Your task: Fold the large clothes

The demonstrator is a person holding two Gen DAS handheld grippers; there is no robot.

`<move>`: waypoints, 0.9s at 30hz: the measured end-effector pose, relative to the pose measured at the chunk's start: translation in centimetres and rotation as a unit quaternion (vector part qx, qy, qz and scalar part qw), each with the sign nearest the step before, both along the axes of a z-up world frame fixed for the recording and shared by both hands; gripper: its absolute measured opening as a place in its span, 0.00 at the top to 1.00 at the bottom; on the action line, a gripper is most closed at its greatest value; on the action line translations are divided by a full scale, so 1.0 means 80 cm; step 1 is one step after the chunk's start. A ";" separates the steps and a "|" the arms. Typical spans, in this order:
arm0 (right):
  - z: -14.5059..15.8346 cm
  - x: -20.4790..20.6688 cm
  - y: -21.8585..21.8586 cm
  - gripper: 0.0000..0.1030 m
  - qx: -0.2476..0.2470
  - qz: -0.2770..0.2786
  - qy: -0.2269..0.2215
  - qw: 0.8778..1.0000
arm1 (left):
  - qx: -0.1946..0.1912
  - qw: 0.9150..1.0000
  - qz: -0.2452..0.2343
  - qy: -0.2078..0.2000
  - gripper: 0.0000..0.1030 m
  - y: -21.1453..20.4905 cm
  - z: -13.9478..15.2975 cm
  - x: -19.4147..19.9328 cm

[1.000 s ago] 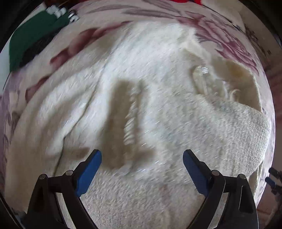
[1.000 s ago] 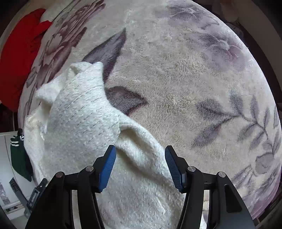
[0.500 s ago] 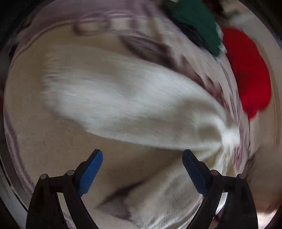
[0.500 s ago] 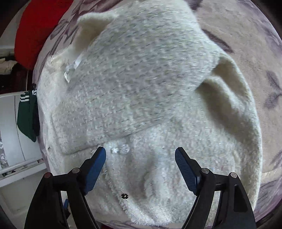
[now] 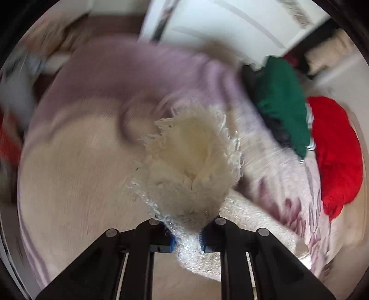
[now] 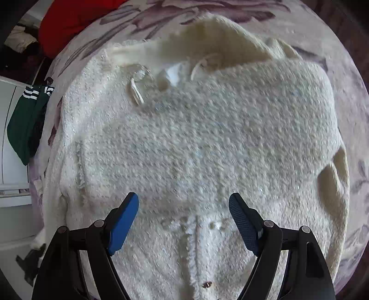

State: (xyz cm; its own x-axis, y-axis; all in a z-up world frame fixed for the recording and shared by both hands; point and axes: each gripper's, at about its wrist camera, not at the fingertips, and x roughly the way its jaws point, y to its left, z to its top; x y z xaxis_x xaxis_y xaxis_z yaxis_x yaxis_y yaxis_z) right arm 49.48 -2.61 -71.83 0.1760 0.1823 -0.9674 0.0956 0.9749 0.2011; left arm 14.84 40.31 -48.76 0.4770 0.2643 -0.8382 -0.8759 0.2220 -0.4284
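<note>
cream sweater (image 6: 207,143) | floral mauve blanket (image 6: 230,9) | green garment (image 5: 281,103) (white-striped) | red garment (image 5: 334,147)

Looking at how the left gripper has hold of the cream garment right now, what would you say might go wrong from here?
1. The left gripper is shut on only a small bunch of the cream garment near a frayed, fringed edge; the loose knit may slip out or snag.
2. The right gripper is open above the garment and holds nothing, so a one-sided pull could disturb the folded layers.
3. The left view is blurred by motion, so placement may be imprecise.
</note>
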 end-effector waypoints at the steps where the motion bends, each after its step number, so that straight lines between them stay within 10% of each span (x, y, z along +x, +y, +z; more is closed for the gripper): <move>1: 0.001 0.007 0.009 0.20 -0.003 0.008 -0.011 1.000 | 0.020 1.000 -0.013 -0.004 0.89 0.006 0.016 0.012; 6: -0.082 0.050 0.045 0.18 -0.025 0.045 0.063 0.997 | 0.101 0.992 -0.079 -0.019 0.89 0.007 0.079 0.060; 10: -0.074 0.062 0.045 0.06 0.015 0.031 0.048 0.998 | 0.183 0.967 -0.177 -0.023 0.89 -0.060 0.137 0.116; 15: -0.022 0.036 -0.034 0.06 0.097 -0.039 0.020 0.994 | 0.214 0.915 -0.341 -0.035 0.89 -0.224 0.159 0.197; 27: 0.003 -0.086 -0.382 0.06 0.046 -0.205 0.009 0.978 | 0.116 0.755 -0.645 0.032 0.85 -0.677 0.004 0.315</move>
